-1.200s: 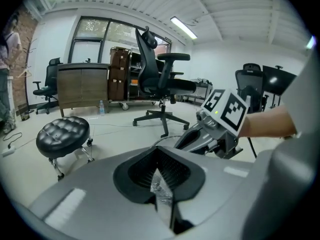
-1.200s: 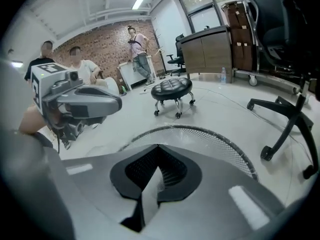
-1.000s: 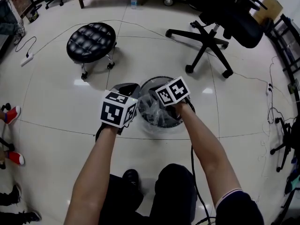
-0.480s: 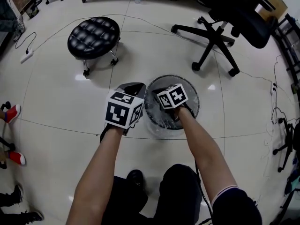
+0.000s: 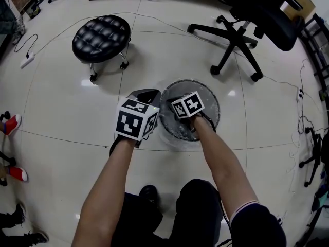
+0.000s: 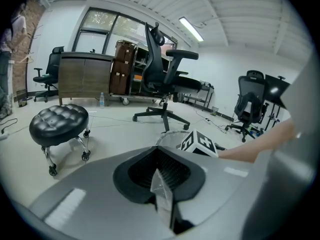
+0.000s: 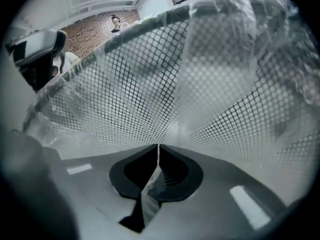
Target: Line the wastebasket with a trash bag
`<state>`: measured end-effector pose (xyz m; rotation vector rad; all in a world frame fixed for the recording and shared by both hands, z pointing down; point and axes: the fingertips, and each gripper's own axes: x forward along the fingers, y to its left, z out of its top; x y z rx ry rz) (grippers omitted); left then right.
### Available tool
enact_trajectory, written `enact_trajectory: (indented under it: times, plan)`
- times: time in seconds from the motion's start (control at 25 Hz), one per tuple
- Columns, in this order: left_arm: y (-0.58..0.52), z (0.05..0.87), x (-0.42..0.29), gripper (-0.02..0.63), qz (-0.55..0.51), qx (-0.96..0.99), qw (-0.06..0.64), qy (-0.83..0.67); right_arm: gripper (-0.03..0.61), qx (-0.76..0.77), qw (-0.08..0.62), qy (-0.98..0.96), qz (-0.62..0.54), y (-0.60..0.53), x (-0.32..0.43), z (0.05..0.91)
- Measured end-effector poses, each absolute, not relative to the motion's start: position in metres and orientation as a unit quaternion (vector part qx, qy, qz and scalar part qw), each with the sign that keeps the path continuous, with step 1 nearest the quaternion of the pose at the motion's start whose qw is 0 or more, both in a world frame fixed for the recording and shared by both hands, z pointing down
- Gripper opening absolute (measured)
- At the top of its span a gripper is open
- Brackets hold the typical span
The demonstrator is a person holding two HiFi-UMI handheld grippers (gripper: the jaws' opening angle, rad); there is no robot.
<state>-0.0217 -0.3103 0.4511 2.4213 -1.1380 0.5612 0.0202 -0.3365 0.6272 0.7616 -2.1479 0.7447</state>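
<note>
With the wastebasket (image 5: pixel 209 98) upright on the floor (image 5: pixel 61 117), I hold the right tool (image 7: pixel 158 153) down inside it, closed on trash bag (image 7: pixel 220 69) film, and the left tool (image 6: pixel 161 176) closed on film just outside its left rim

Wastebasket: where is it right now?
In the head view it sits at the centre, slightly right. The wastebasket stands on the floor in front of the person, nearer than the stool and chair, with the right hand-held gripper inside it.
</note>
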Motion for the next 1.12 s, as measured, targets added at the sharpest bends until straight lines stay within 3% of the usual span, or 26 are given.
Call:
enact_trajectory:
  times: [0.12,0.4,0.64,0.92,1.12]
  plan:
    - [-0.31,0.45,-0.022,0.012,0.201,0.868,0.201,-0.408,0.072,0.293,0.364,-0.833,0.295,-0.335,0.021,0.622]
    - [-0.308,0.446,-0.016,0.012,0.203,0.869,0.195,-0.406,0.081,0.308,0.362,-0.832,0.285,-0.334,0.035,0.594]
    - [-0.305,0.442,-0.014,0.011,0.203,0.869,0.19,-0.41,0.055,0.31,0.331,-0.85,0.269,-0.331,0.037,0.551]
    - [-0.293,0.427,-0.01,0.011,0.199,0.869,0.178,-0.417,0.017,0.334,0.221,-0.885,0.237,-0.336,0.04,0.487]
    - [-0.286,0.409,-0.005,0.011,0.186,0.872,0.169,-0.419,0.002,0.347,0.179,-0.899,0.2,-0.326,0.046,0.44]
